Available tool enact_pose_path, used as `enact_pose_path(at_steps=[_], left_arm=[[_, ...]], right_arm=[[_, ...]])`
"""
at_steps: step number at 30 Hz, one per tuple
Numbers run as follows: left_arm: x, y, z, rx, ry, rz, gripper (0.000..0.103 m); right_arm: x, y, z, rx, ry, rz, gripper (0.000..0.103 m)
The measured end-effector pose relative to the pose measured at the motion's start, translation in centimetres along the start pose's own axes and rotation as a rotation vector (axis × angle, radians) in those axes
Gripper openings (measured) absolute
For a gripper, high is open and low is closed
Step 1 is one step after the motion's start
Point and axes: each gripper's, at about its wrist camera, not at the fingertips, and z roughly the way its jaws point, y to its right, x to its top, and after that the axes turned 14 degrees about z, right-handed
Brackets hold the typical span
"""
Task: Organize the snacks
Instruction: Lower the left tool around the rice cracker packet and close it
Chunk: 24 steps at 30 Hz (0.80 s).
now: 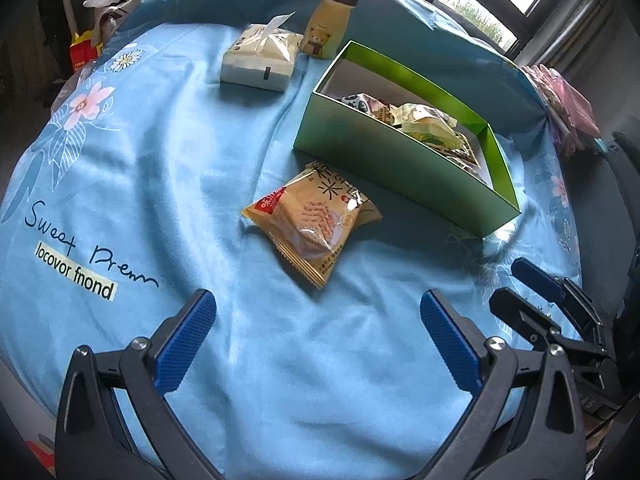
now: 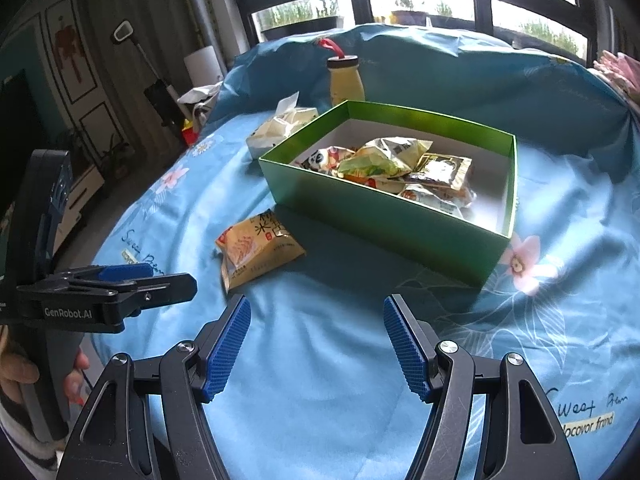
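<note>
A yellow rice-cracker snack packet (image 1: 312, 222) lies on the blue cloth just in front of a green box (image 1: 404, 168); it also shows in the right wrist view (image 2: 256, 250). The green box (image 2: 384, 216) holds several wrapped snacks (image 2: 384, 160). My left gripper (image 1: 318, 304) is open and empty, a short way in front of the packet. My right gripper (image 2: 316, 308) is open and empty, right of the packet and in front of the box. The right gripper also shows at the right edge of the left wrist view (image 1: 516, 284). The left gripper shows at the left of the right wrist view (image 2: 168, 276).
A white tissue pack (image 1: 260, 58) and a yellow bear bottle (image 1: 326, 24) stand behind the box. The blue floral cloth (image 1: 140, 200) covers a round table. Pink fabric (image 1: 568, 108) lies at the far right edge. Windows are beyond.
</note>
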Motion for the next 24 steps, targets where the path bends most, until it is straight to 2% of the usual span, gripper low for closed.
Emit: enact_pose_path(at_steps=[4,9,16,24], left_arm=[[0.3,-0.6,0.7,-0.002,-0.003,-0.021,0.102],[1.0,-1.7,1.7,-0.019,0.007,-0.077,0.102],[2.3,-3.1,3.6,-0.044,0.022,-0.152,0.101],[3.2,-3.9,5.5,-0.074,0.006,-0.186,0.08]], right_arm=[[0.0,-0.3,1.1,0.025,-0.01,-0.031,0.07],[0.2,-1.2,4.2,0.058,-0.042,-0.132,0.07],[1.6,-2.2,9.5,0.119,-0.131,-0.246,0.07],[2.8,-3.4,12.9,0.176,-0.184,-0.325,0.07]])
